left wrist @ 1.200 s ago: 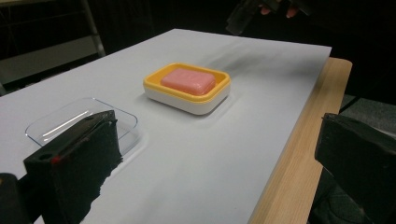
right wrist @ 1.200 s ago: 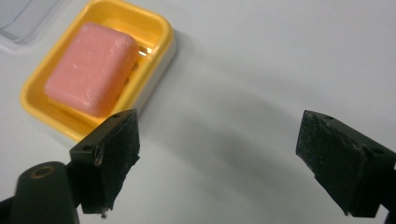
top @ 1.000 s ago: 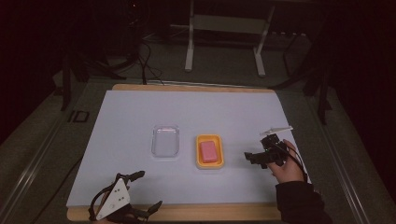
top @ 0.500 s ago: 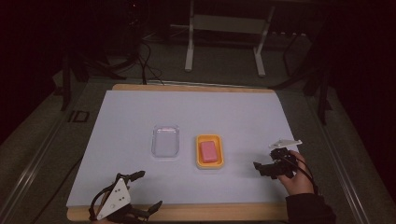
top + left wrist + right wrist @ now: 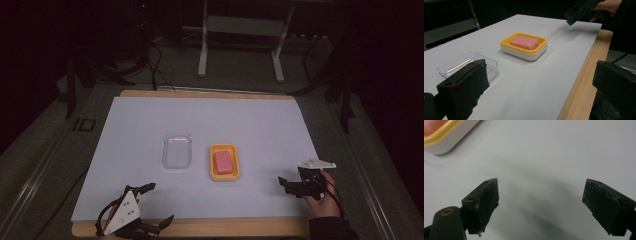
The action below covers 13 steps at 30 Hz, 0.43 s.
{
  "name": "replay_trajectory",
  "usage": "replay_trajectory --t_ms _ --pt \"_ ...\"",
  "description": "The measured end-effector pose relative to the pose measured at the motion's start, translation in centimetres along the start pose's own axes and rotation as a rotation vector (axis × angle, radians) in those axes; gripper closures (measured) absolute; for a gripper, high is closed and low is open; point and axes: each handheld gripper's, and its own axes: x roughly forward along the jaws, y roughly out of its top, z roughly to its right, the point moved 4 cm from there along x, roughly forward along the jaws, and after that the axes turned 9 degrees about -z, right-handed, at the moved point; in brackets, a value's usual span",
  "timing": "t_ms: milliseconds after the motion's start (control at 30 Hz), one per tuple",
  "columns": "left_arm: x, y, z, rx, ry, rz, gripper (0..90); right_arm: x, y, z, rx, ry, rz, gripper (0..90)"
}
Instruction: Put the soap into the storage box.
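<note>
The pink bar of soap (image 5: 223,162) lies flat in the yellow soap dish (image 5: 224,174), near the middle of the surface (image 5: 210,120), and a clear plastic lid (image 5: 177,151) rests just beside the dish on its left, apart from it. That spacing probably leaves room for jaws to come down on either piece without knocking the other. The right hand-held gripper (image 5: 289,186) sits at the near right of the surface, well apart from the dish, its jaws pointing toward the dish; in the right gripper view the jaws stand wide apart with nothing between them, only bare white sheet beneath and a corner of the dish at the upper left. The left hand-held gripper (image 5: 154,205) rests at the near left edge, jaws likewise spread wide and empty, angled toward the lid and dish. Judging from this, both tools are parked clear of the work. The soap looks matte and waxy, a rounded rectangle; the dish has a glossy yellow rim over a white base with soft corners; the lid is thin, transparent and shallow, catching faint highlights. The jaw pads are black and coarse-faced. The surface is a smooth pale sheet over a wooden board whose edge shows along the near side.
</note>
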Motion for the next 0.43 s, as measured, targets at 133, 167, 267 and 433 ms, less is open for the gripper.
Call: replay_trajectory --t_ms 133,167,267,433 --pt "-0.05 0.02 0.01 0.001 -0.002 0.001 0.6 0.37 0.14 -0.48 -0.015 0.007 -0.003 13.5" --pt "-0.06 0.03 0.01 0.001 -0.003 0.001 0.6 0.42 0.16 -0.55 -0.019 0.005 -0.003 13.5" --pt "-0.09 0.05 0.02 0.001 -0.005 0.003 0.6 0.48 0.15 -0.58 -0.032 -0.007 -0.009 13.5" --pt "-0.06 0.05 0.03 0.001 -0.004 0.002 0.5 0.52 0.03 -0.23 -0.014 -0.006 -0.005 13.6"
